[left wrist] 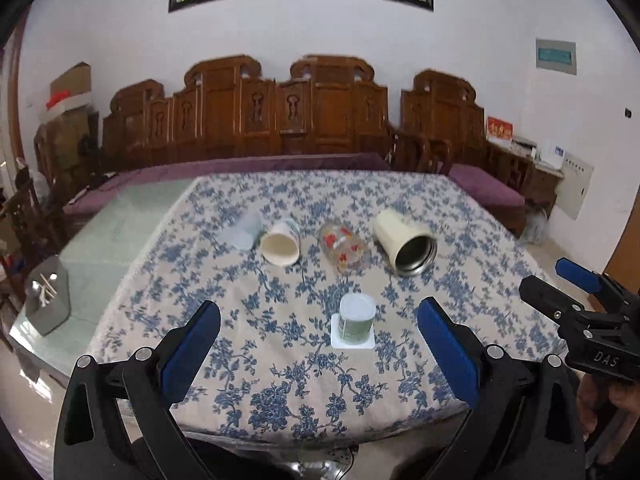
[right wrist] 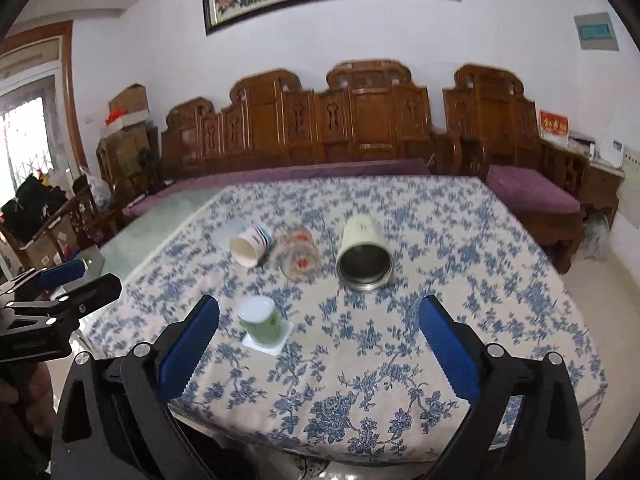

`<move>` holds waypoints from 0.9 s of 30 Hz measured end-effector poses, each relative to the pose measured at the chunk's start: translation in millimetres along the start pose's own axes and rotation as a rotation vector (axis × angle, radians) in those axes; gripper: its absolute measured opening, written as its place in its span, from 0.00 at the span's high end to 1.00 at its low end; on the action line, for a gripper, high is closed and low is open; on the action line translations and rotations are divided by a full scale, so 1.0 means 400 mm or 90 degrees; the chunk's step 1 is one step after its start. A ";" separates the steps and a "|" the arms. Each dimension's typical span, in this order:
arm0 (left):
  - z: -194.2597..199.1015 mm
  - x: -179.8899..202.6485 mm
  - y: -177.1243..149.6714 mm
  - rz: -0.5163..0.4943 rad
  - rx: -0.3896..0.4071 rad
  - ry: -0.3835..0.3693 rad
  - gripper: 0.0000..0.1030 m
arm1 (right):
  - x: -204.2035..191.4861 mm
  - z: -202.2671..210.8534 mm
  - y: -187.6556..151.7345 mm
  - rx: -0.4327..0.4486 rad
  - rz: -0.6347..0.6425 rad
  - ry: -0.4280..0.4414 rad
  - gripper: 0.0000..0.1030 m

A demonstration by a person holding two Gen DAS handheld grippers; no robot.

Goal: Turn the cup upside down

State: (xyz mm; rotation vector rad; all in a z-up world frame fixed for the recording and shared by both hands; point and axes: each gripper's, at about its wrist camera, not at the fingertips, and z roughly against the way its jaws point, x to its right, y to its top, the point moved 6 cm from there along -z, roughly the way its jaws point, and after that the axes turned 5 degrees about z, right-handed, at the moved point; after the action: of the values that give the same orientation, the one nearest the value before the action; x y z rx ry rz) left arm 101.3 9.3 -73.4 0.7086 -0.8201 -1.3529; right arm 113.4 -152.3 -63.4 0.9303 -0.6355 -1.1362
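A green-patterned cup [left wrist: 357, 318] stands upside down on a white square coaster [left wrist: 353, 342] near the table's front; it also shows in the right wrist view [right wrist: 261, 318]. Behind it lie a row of cups on their sides: a clear plastic cup [left wrist: 245, 230], a paper cup [left wrist: 281, 242], a glass with red print [left wrist: 345, 246] and a cream steel-lined mug [left wrist: 404, 241]. My left gripper [left wrist: 320, 344] is open and empty, just in front of the green cup. My right gripper [right wrist: 320, 344] is open and empty, to the cup's right.
The table carries a blue floral cloth [left wrist: 304, 384] with bare glass at its left [left wrist: 120, 232]. A grey holder [left wrist: 47, 300] stands at the left edge. Carved wooden benches [left wrist: 280, 112] with purple cushions line the far wall.
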 end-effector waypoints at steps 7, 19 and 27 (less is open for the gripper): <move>0.101 -0.007 0.030 0.006 0.054 0.012 0.08 | -0.021 0.111 0.041 0.060 0.025 -0.024 0.02; 0.152 -0.003 0.026 0.001 0.081 0.015 0.08 | -0.020 0.168 0.044 0.090 0.025 -0.042 0.02; 0.154 -0.001 0.024 -0.002 0.085 0.014 0.08 | -0.016 0.159 0.037 0.086 0.020 -0.043 0.02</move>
State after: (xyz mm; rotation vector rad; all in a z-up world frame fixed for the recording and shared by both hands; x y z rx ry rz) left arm 54.8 12.3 -31.7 0.8266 -0.8982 -1.2997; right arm 66.1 -162.7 -19.3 0.9962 -0.7865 -1.1107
